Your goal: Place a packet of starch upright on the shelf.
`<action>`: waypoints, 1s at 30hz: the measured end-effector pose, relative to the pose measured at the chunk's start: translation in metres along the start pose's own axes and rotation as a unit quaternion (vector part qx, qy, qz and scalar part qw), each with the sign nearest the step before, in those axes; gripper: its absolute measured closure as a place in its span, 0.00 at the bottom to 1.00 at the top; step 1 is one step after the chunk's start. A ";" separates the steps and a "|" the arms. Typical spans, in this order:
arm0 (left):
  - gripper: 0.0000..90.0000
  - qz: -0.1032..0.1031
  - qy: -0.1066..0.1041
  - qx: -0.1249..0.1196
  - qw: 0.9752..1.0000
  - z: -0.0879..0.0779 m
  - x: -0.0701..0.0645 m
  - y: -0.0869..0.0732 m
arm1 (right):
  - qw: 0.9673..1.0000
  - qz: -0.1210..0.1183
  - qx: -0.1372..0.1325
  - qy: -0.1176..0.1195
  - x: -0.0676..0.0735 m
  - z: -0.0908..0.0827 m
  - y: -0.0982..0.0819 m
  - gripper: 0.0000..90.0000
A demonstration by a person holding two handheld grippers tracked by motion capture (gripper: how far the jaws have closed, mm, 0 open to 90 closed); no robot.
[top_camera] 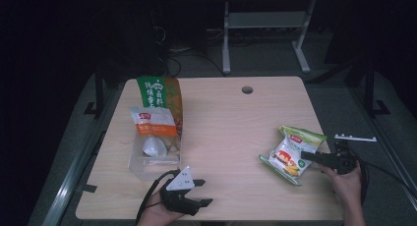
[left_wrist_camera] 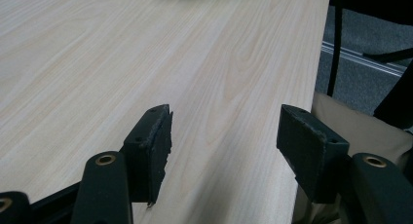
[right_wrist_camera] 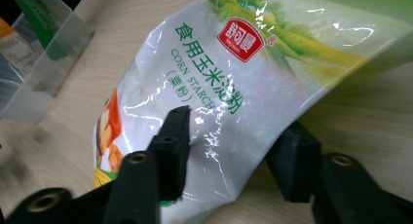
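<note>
Cornstarch bag (top_camera: pixel 293 155) is lying on the right part of the wooden table (top_camera: pixel 231 132) in the high view, its long axis slanting from the green top at the far right toward the near left. The right gripper (top_camera: pixel 314 156) is reaching in from the right edge, with its jaws at the bag's right side. The left gripper (top_camera: pixel 199 191) is resting near the front edge, pointing right, well apart from the clear plastic bin (top_camera: pixel 147 159) that is holding upright food packets (top_camera: pixel 156 118) at the far left; that bin is probably where the bag is going.

Left gripper view: the left gripper (left_wrist_camera: pixel 224 136) is standing spread over bare tabletop (left_wrist_camera: pixel 122 63), nothing between its pads, likely waiting its turn.

Right gripper view: the right gripper (right_wrist_camera: pixel 234 151) is straddling the cornstarch bag (right_wrist_camera: pixel 234 73), one pad lying on the printed face and the other tucked under the bag's edge. The jaws seem to be pinching the film, though how firmly I cannot tell. Here the bag's green top is pointing up and right, so the grip is falling on the lower half, which should let the bag hang lengthwise when lifted.
</note>
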State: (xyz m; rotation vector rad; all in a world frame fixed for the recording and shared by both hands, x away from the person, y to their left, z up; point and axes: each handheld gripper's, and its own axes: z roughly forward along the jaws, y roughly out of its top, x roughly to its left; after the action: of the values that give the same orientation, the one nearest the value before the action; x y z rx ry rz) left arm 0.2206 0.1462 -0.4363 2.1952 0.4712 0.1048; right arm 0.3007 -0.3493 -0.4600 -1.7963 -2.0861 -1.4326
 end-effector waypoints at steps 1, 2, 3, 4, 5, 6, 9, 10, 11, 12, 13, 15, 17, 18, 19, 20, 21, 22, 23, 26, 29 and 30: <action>0.41 -0.001 -0.001 0.000 1.000 0.000 0.000 0.000 | 1.000 0.004 -0.002 0.004 0.000 0.001 0.000 0.69; 0.41 0.000 -0.001 0.000 1.000 0.001 0.000 0.000 | 1.000 0.010 -0.003 0.011 -0.001 0.001 0.000 0.74; 0.41 -0.001 -0.001 0.001 1.000 0.001 0.000 0.000 | 1.000 0.012 -0.004 0.016 0.000 0.002 0.000 0.78; 0.41 -0.001 -0.001 0.001 1.000 0.001 0.000 0.000 | 1.000 0.011 -0.004 0.016 0.001 0.002 0.000 0.80; 0.41 -0.001 -0.001 0.001 1.000 0.001 0.000 0.000 | 1.000 0.008 -0.004 0.013 0.001 0.003 0.000 0.82; 0.41 -0.001 -0.001 0.001 1.000 0.001 0.000 0.000 | 1.000 0.006 -0.003 0.009 0.002 0.002 0.001 0.86; 0.41 -0.002 -0.001 0.000 1.000 0.001 0.000 0.000 | 1.000 0.003 0.003 0.002 0.003 0.002 0.001 0.96; 0.41 -0.003 -0.002 -0.001 1.000 0.001 0.001 0.000 | 1.000 0.001 0.005 0.005 0.003 0.002 0.001 0.96; 0.41 -0.004 -0.002 -0.001 1.000 0.001 0.001 0.000 | 1.000 -0.002 0.007 0.008 0.004 0.003 0.001 0.97; 0.41 -0.003 -0.001 -0.001 1.000 0.000 0.002 0.000 | 1.000 -0.003 0.010 0.008 0.005 0.003 0.001 0.97; 0.41 -0.003 -0.001 -0.001 1.000 0.000 0.002 0.000 | 1.000 -0.003 0.010 0.008 0.005 0.003 0.001 0.97; 0.41 -0.005 0.000 -0.002 1.000 0.000 0.002 0.000 | 1.000 -0.015 0.007 0.010 0.011 0.003 0.004 0.98; 0.41 -0.005 0.000 -0.002 1.000 -0.001 0.003 0.000 | 0.999 -0.028 0.000 0.016 0.016 0.001 0.006 0.99; 0.41 -0.004 0.000 -0.002 1.000 -0.001 0.003 0.000 | 0.999 -0.033 -0.003 0.019 0.020 0.000 0.007 0.99; 0.41 -0.005 0.001 -0.003 1.000 -0.001 0.003 0.000 | 0.999 -0.036 -0.005 0.022 0.024 -0.001 0.008 0.99; 0.41 -0.005 0.002 -0.003 1.000 -0.002 0.003 0.000 | 0.999 -0.044 -0.009 0.024 0.028 -0.001 0.009 0.99; 0.41 -0.005 0.002 -0.003 1.000 -0.002 0.004 0.000 | 0.998 -0.050 -0.009 0.027 0.031 -0.001 0.010 0.99; 0.41 -0.005 0.002 -0.003 1.000 -0.002 0.004 0.000 | 0.998 -0.057 -0.010 0.029 0.035 -0.001 0.011 0.99; 0.41 -0.006 0.002 -0.004 1.000 -0.002 0.004 0.000 | 0.998 -0.061 -0.010 0.031 0.039 -0.002 0.012 0.99; 0.41 -0.005 0.002 -0.004 1.000 -0.002 0.004 0.000 | 0.996 -0.076 -0.012 0.038 0.049 -0.002 0.013 0.99; 0.41 -0.005 0.001 -0.004 1.000 -0.002 0.005 0.000 | 0.995 -0.091 -0.012 0.045 0.057 -0.004 0.014 0.99; 0.41 -0.005 0.001 -0.004 1.000 -0.002 0.005 0.000 | 0.994 -0.094 -0.011 0.046 0.060 -0.004 0.014 0.99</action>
State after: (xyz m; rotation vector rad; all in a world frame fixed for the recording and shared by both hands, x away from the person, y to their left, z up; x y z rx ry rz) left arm 0.2246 0.1491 -0.4353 2.1854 0.4823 0.1039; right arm 0.2900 -0.3079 -0.4160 -1.5432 -2.2524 -1.5548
